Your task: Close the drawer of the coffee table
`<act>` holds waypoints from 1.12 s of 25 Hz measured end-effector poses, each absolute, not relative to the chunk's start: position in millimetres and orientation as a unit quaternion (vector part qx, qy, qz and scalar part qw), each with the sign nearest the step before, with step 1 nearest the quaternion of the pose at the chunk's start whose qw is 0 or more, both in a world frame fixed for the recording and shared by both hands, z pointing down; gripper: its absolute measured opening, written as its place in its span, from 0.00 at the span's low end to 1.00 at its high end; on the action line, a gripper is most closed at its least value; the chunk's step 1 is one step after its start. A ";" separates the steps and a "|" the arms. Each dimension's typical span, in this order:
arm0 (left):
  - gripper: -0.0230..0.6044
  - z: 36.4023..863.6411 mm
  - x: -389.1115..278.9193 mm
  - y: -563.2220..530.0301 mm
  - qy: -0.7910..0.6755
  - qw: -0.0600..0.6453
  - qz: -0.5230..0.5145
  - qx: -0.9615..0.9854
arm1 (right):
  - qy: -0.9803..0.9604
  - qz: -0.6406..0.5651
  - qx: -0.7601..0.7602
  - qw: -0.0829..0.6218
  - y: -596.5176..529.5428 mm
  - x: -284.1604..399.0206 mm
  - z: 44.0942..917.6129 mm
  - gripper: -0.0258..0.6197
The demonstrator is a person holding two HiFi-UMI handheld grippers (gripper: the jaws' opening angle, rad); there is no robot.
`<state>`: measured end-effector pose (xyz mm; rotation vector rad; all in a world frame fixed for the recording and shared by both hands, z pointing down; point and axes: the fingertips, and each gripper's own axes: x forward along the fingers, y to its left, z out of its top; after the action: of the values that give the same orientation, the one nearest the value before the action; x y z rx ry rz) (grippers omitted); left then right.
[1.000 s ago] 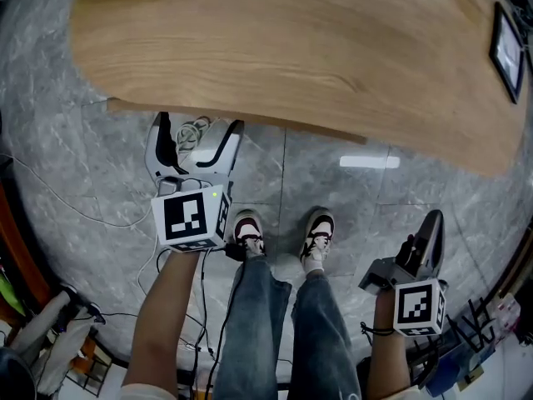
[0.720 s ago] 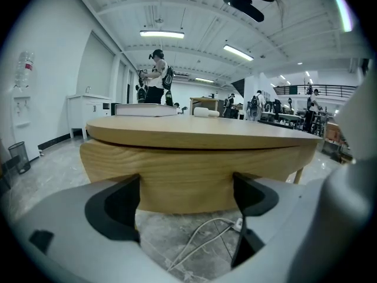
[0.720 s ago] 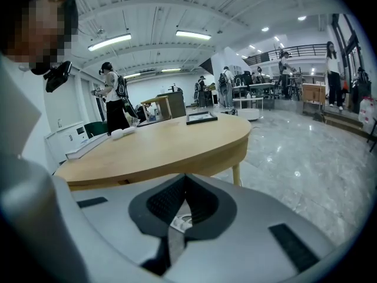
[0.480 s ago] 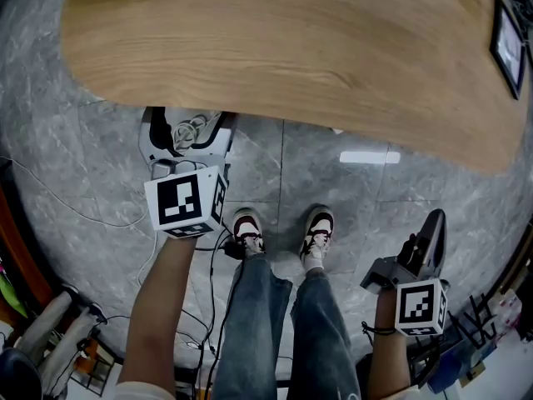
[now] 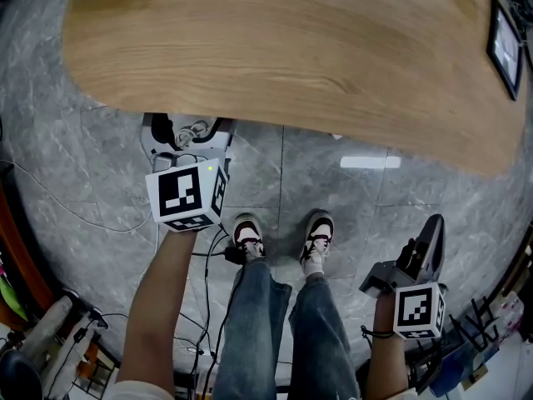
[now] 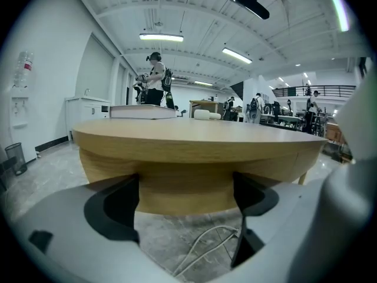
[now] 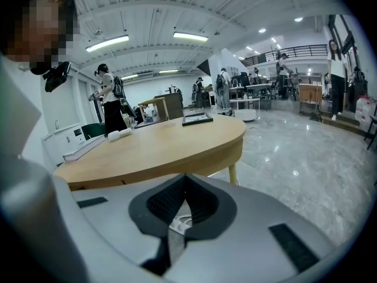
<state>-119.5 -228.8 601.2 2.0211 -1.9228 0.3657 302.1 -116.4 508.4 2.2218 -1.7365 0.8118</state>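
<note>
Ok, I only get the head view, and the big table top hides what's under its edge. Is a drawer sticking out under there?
Observer: I don't think so. In the left gripper view the coffee table shows its curved wooden side, and I see no drawer front poking out of it.
Operator: Is the gripper near it pinching anything? Its tips go under the edge for me.
Observer: No. The left gripper has its jaws apart and holds nothing. Only the table's side and a white cable show in the gap.
</note>
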 end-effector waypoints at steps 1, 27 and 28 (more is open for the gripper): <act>0.83 601.7 -119.8 -229.1 -0.674 0.164 0.130 0.709 | -0.589 0.276 0.753 0.102 -115.9 301.2 508.5 0.04; 0.33 304.8 -49.8 -140.3 -0.674 0.221 0.065 0.702 | -0.704 0.177 0.682 0.086 -143.7 302.6 275.7 0.04; 0.27 271.6 -45.9 -138.8 -0.675 0.216 0.053 0.703 | -0.713 0.163 0.676 0.090 -144.4 304.5 248.4 0.04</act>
<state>-45.9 -138.8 271.6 1.9489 -1.8721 0.1457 304.5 -144.4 248.4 2.0107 -2.1190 0.4853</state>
